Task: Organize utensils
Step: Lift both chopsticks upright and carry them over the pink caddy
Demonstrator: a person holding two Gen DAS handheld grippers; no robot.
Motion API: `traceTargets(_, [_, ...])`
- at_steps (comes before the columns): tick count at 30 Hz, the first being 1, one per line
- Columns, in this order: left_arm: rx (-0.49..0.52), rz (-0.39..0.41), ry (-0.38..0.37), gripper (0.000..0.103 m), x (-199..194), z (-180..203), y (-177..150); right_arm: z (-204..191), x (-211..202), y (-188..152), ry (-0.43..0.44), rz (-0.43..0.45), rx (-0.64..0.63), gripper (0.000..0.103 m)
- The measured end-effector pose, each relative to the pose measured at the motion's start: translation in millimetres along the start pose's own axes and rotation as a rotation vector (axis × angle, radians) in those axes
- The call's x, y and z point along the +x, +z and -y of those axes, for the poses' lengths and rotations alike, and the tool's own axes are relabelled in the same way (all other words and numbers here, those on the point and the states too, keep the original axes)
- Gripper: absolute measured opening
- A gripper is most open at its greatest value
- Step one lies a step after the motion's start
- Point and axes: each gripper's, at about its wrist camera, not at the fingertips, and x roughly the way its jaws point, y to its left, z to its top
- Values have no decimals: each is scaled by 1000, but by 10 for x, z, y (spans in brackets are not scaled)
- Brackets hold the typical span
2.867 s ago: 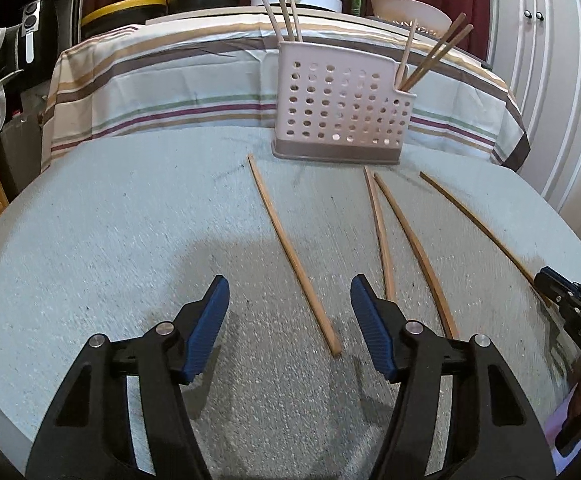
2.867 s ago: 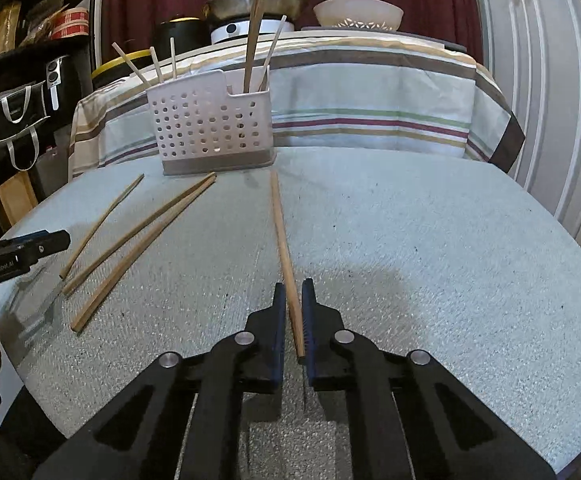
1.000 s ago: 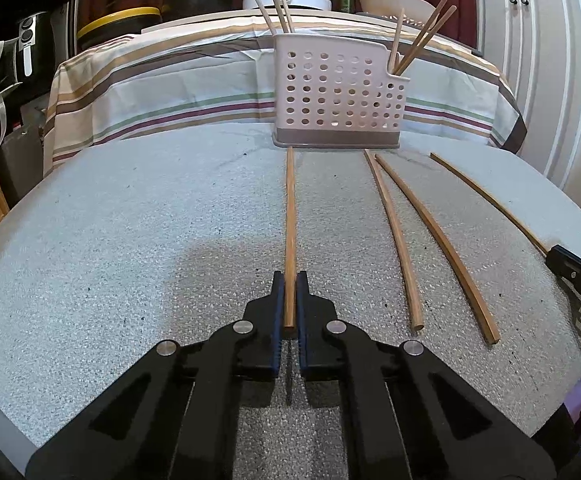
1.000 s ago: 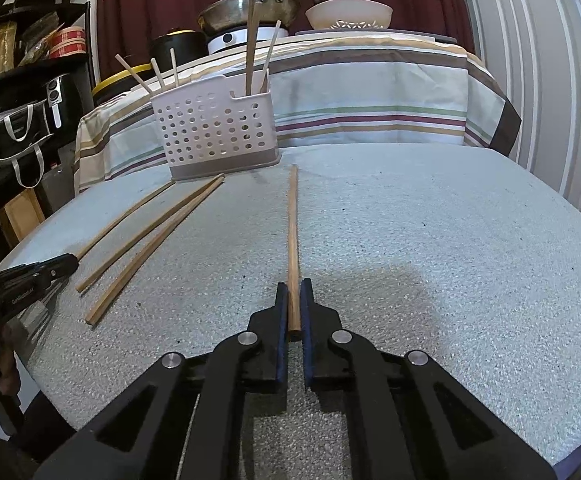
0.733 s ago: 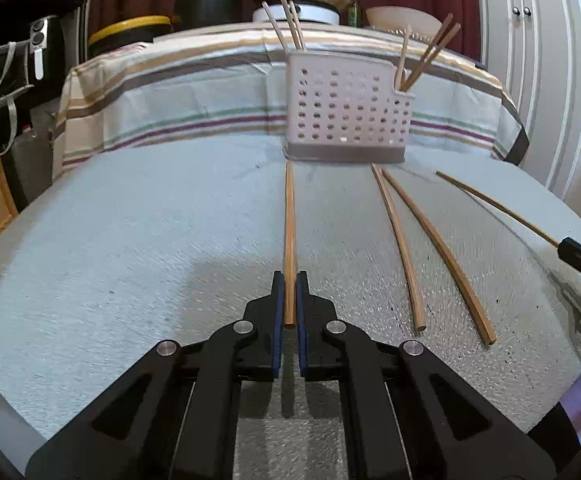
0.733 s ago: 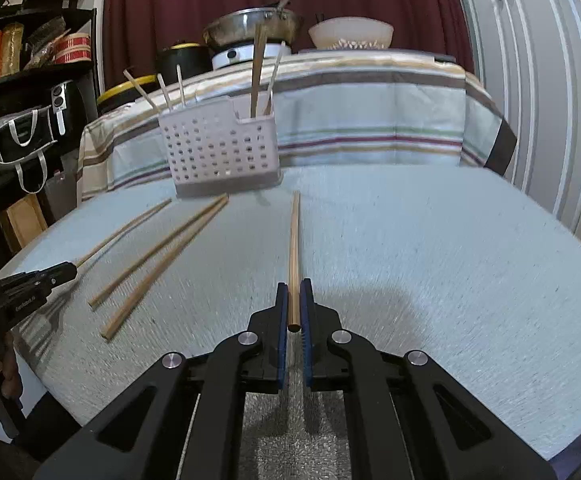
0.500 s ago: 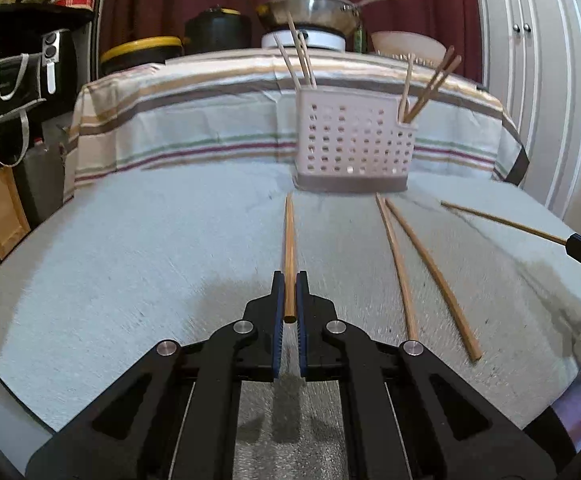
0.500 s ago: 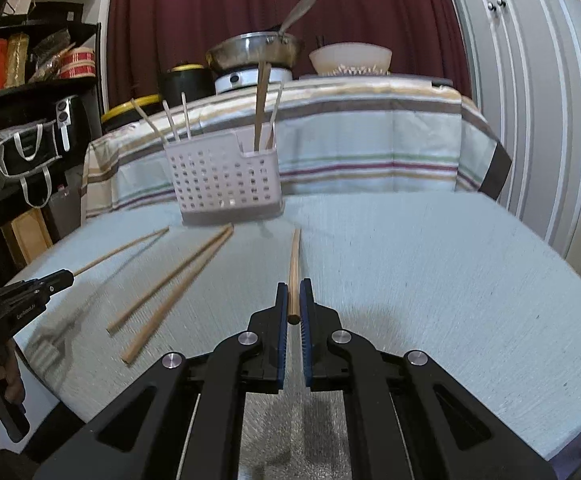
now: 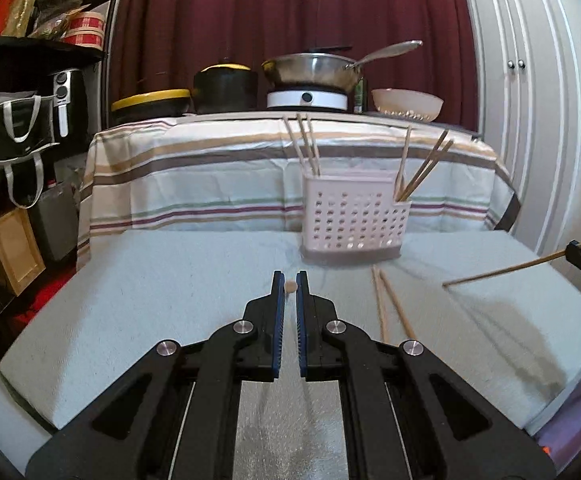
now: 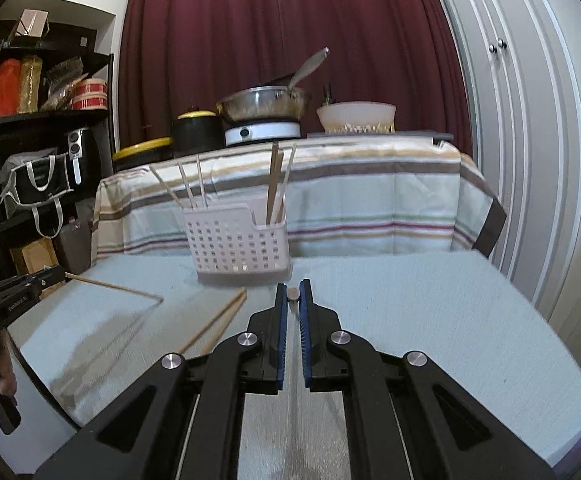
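Chopstick [image 9: 290, 287], wooden: clamped end-on between the closed jaws of the left gripper [image 9: 290, 280], above the table [image 9: 170, 300]. Second chopstick [image 10: 292, 294]: likewise pinched in the right gripper [image 10: 293, 292]. Two loose chopsticks [image 9: 386, 308] lie on the table just before the perforated holder [image 9: 350, 220].

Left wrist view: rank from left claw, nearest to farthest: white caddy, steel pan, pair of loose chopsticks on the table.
1. Pair of loose chopsticks: on the table, just right of the left claw.
2. White caddy: ahead, slightly right.
3. Steel pan: back on the striped-cloth table.
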Motion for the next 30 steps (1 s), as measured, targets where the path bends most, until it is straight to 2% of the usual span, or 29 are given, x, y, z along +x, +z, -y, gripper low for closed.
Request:
traceTargets(6, [20, -16, -46, 6, 24, -52, 298, 22, 55, 239, 16, 18, 6, 7])
traceTargets(12, [2, -48, -65, 6, 268, -116, 537, 19, 263, 433, 23, 28, -7, 7])
traceTargets(21, [15, -26, -63, 6, 547, -114, 786, -19, 539, 663, 31, 50, -22, 7])
traceTargets(30, [30, 18, -92, 6, 538, -59, 1070, -41, 587, 847, 62, 55, -14, 7])
